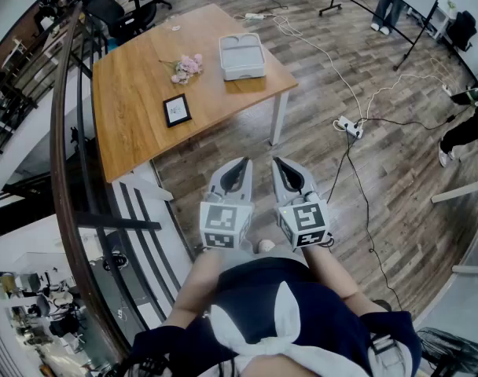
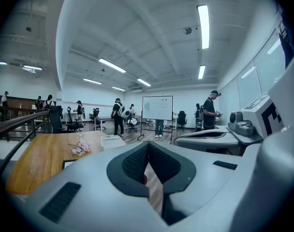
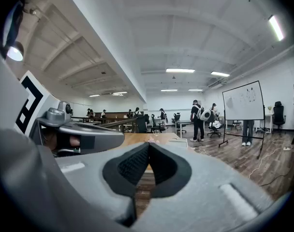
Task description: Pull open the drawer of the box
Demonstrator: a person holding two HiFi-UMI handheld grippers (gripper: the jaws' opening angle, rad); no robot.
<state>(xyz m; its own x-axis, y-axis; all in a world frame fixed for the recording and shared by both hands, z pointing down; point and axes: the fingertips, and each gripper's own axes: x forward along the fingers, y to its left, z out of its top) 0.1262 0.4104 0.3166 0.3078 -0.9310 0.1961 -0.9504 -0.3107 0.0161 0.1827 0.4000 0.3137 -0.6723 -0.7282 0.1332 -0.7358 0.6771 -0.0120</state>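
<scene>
Surveying from the head view, we are finding the box (image 1: 241,56) sitting on the far part of the wooden table (image 1: 133,132), close to its right edge and well apart from both grippers; we are not making out its drawer front from here. A bunch of pink flowers (image 1: 187,67) is lying just beside the box on its left, and a small black-framed picture (image 1: 176,110) is lying nearer the table's near edge. A dark curved railing (image 1: 60,171) is running along the table's left side and closing off that flank. Plank floor (image 1: 310,132) is lying open between us and the table's near edge and right side, though cables (image 1: 357,187) and a power strip (image 1: 350,126) are trailing across it further right. As to writing, we are reading none: the print in the frame is too small, and the marks on the whiteboard (image 2: 157,108) are too faint. The left gripper (image 1: 240,163) and the right gripper (image 1: 283,163) are hanging side by side over the floor, close in front of the person, both pointing towards the table. In each gripper view the dark pads (image 2: 132,161) are meeting at the tips, so both pairs of jaws are standing together, gripping nothing and touching nothing.
</scene>
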